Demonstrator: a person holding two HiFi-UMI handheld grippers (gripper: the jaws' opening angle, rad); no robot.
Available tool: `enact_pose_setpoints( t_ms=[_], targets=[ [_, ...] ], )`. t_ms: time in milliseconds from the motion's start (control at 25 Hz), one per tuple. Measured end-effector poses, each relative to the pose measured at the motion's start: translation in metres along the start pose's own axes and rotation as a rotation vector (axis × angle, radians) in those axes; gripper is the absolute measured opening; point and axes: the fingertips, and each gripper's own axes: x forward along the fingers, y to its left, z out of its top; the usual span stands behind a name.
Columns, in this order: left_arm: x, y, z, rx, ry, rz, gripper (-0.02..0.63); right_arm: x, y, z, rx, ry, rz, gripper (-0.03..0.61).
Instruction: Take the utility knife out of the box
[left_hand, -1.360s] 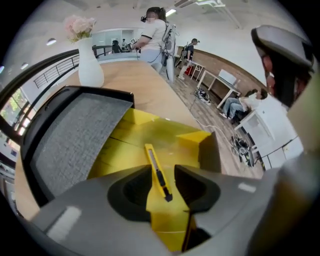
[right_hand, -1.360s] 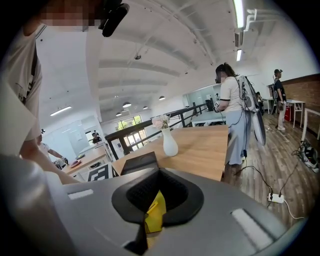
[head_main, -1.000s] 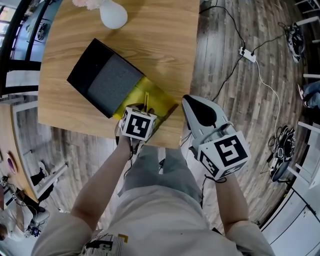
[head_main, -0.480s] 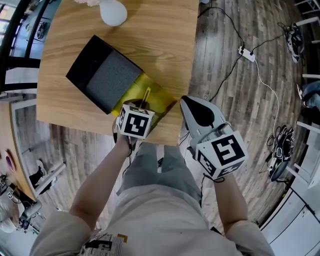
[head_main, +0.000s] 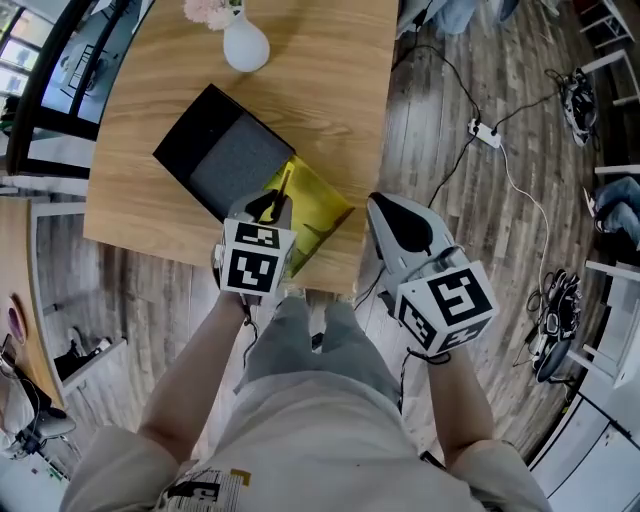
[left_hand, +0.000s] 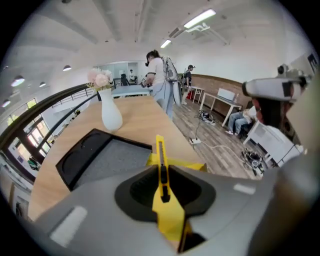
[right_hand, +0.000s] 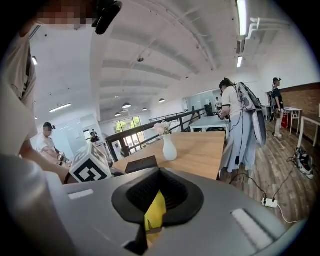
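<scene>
A yellow utility knife (head_main: 283, 186) is clamped between the jaws of my left gripper (head_main: 270, 206), its slim blade end sticking out beyond the tips (left_hand: 160, 152). The knife hangs above the yellow box (head_main: 320, 215), which lies at the near edge of the wooden table beside a black case with grey foam (head_main: 215, 160). My right gripper (head_main: 372, 205) sits at the box's right corner. In the right gripper view its jaws are closed on a yellow flap of the box (right_hand: 155, 212).
A white vase with pink flowers (head_main: 245, 45) stands at the far side of the wooden table (head_main: 330, 90). A power strip with cables (head_main: 483, 133) lies on the plank floor to the right. People stand and sit further back in the room.
My left gripper has closed on the knife and risen, lifting it up out of the yellow box. The right gripper has moved up slightly at the box's corner.
</scene>
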Motion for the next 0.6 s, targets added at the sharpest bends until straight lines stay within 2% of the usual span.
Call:
enact_pose_setpoints(
  t_ms=[200, 320, 480, 600],
  targets=[
    [-0.053, 0.002, 0.045, 0.036, -0.161, 0.037, 0.063, -0.021, 0.012, 0.034, -0.056, -0.066, -0.016, 0.000],
    [-0.090, 0.002, 0.064, 0.079, -0.239, 0.066, 0.063, -0.037, 0.025, 0.052, -0.124, -0.089, -0.040, 0.000],
    [-0.147, -0.001, 0.089, 0.107, -0.366, 0.095, 0.063, -0.061, 0.042, 0.078, -0.155, -0.138, -0.052, 0.000],
    [-0.185, -0.004, 0.104, 0.136, -0.426, 0.122, 0.063, -0.077, 0.053, 0.100, -0.193, -0.178, -0.066, 0.000]
  ],
)
